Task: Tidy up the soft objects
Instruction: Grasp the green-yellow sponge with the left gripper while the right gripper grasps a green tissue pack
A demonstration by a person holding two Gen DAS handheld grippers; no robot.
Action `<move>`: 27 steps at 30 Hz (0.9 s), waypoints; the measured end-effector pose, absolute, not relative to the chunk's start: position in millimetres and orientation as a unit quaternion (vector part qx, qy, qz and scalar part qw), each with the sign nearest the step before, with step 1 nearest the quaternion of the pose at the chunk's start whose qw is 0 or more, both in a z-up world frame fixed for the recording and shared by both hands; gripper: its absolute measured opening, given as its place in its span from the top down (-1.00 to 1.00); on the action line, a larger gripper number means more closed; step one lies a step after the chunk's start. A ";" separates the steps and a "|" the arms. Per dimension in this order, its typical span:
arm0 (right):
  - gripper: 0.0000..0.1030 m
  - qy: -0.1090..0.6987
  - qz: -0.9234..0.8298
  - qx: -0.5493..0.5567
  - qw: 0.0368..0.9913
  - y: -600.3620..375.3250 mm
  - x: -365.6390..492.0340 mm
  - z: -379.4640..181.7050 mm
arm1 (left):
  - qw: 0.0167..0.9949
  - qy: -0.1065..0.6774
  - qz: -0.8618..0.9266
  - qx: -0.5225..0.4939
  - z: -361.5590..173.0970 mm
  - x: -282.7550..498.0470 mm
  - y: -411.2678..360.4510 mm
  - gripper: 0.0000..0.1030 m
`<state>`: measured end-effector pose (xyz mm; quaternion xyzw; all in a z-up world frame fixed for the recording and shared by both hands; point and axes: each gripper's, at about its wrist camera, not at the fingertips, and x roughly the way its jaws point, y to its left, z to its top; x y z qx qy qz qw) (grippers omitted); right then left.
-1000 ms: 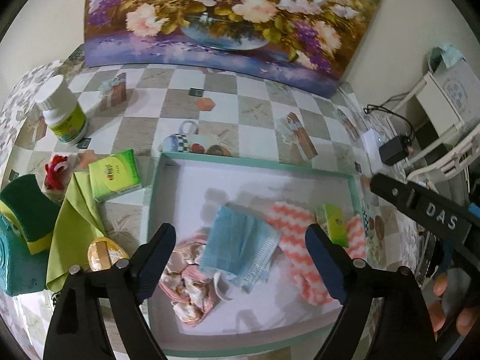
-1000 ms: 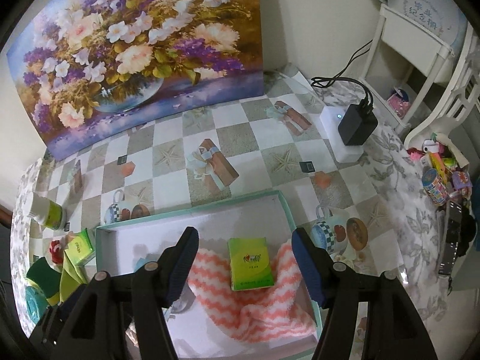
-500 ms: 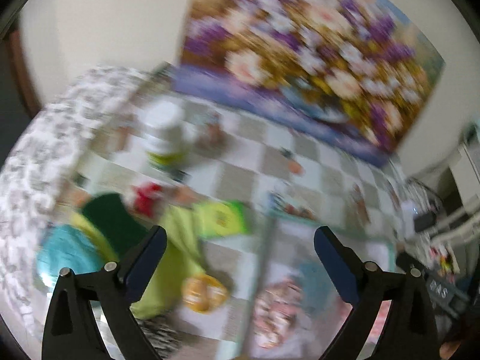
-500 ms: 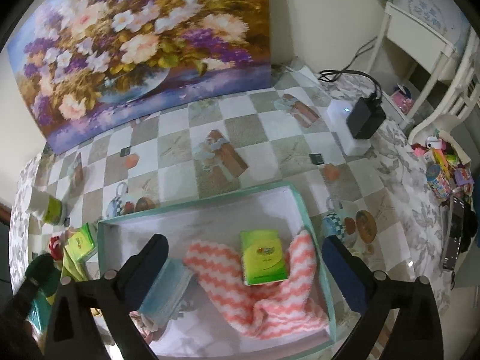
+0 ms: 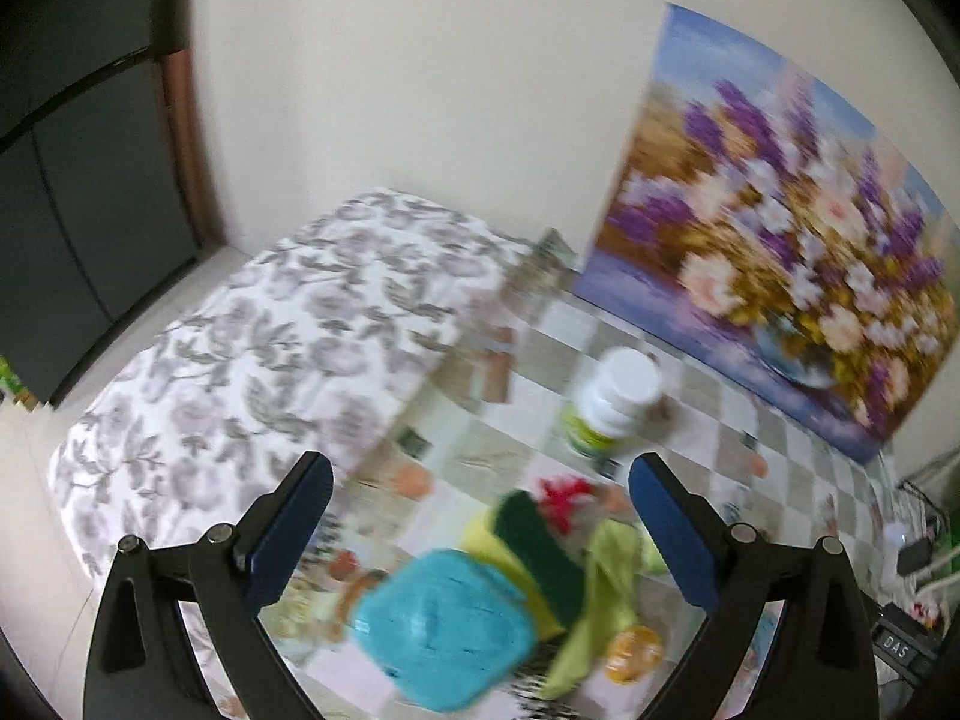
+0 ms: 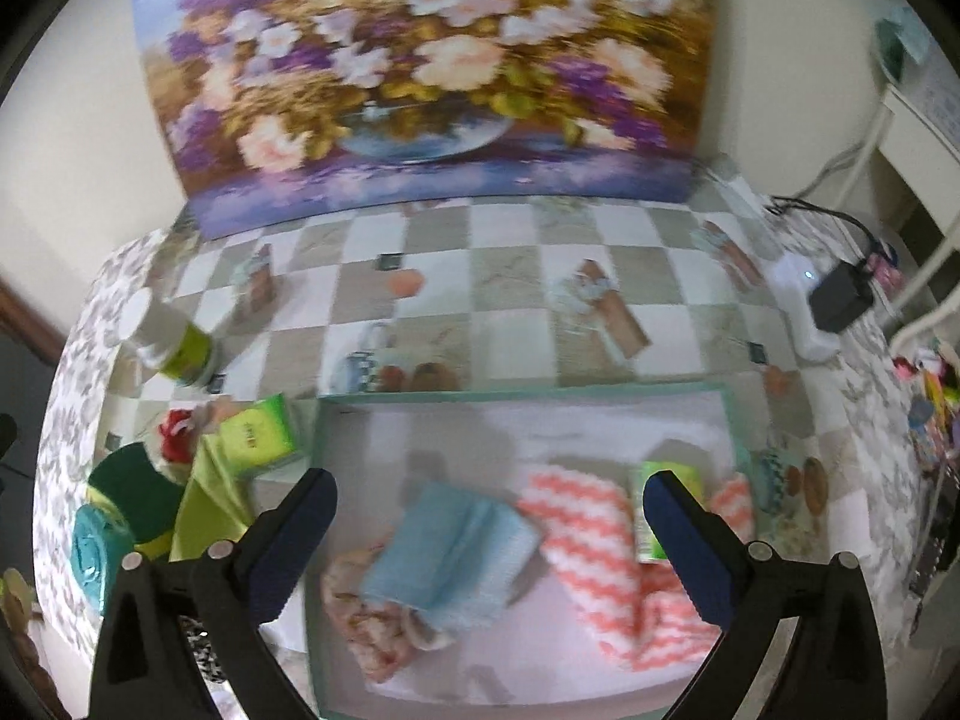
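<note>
Leftmost, teal pad (image 5: 441, 624), dark green sponge (image 5: 537, 546) and lime cloth (image 5: 606, 576) piled on the tabletop (image 6: 510, 324), left gripper (image 5: 480, 540) spread wide and empty, blue folded cloth (image 6: 447, 552) and pink zigzag towel (image 6: 606, 546) lying in the tray (image 6: 528, 395), right gripper (image 6: 489, 540) spread wide, nothing held

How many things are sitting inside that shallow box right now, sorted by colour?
Inside the tray, seen from the right wrist camera:
Blue: 1, the folded cloth
Coral and white zigzag: 1, the towel
Green: 1, the tissue pack
Pink floral: 1, the fabric under the blue cloth
Total: 4
</note>
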<state>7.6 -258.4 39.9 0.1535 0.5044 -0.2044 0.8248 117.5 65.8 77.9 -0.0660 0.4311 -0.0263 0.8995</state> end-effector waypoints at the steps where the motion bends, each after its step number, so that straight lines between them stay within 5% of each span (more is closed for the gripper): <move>1: -1.00 0.504 -0.201 0.154 0.826 -254.9 10.6 39.5 | 0.900 0.431 -0.024 -0.069 77.0 119.0 71.9 -0.93; 27: -0.96 0.550 -0.056 0.126 0.824 -170.6 113.1 -25.7 | 0.739 0.652 -0.166 -0.028 -15.0 216.4 52.4 -0.93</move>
